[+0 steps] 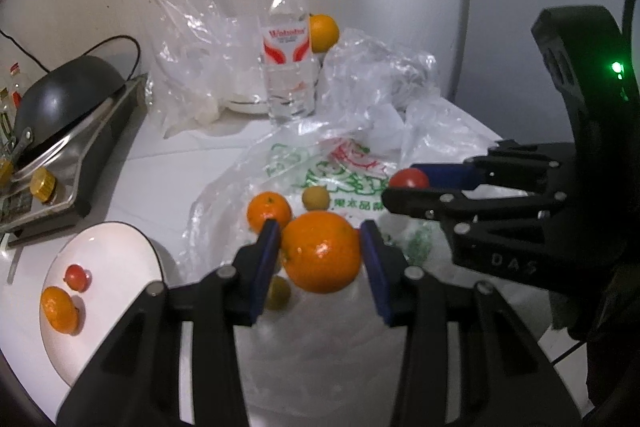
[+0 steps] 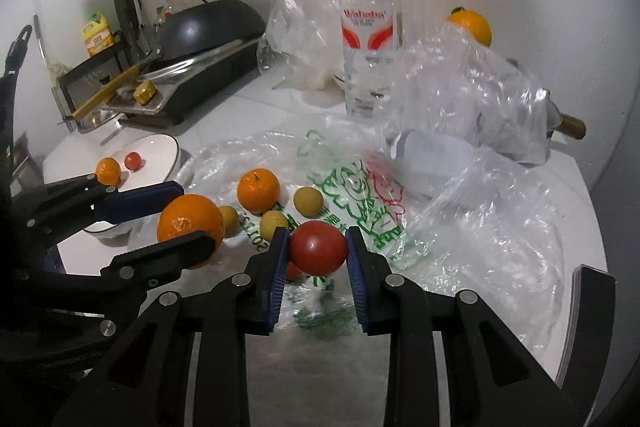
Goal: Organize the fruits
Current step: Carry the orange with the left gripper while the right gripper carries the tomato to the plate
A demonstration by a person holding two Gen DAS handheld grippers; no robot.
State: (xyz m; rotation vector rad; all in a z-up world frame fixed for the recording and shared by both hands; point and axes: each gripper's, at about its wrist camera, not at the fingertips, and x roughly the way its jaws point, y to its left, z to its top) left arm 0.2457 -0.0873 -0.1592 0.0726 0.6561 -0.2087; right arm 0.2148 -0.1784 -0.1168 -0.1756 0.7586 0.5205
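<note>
A round, dimpled orange (image 1: 321, 251) sits clamped between the left gripper (image 1: 320, 251)'s blue ribbed jaws, above the white bench (image 1: 160, 163); a smooth red tomato (image 2: 318, 253) is pinched in the right gripper (image 2: 317, 255)'s jaws (both lifted); crinkled clear bag (image 2: 352, 195) with green print beneath; bottle (image 1: 286, 47) label illegible.

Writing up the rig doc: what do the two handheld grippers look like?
Both the left gripper and right gripper are black linkage frames with silver pivot pins and blue ribbed fingers. The right one's body shows "DAS" lettering and a green light.
</note>
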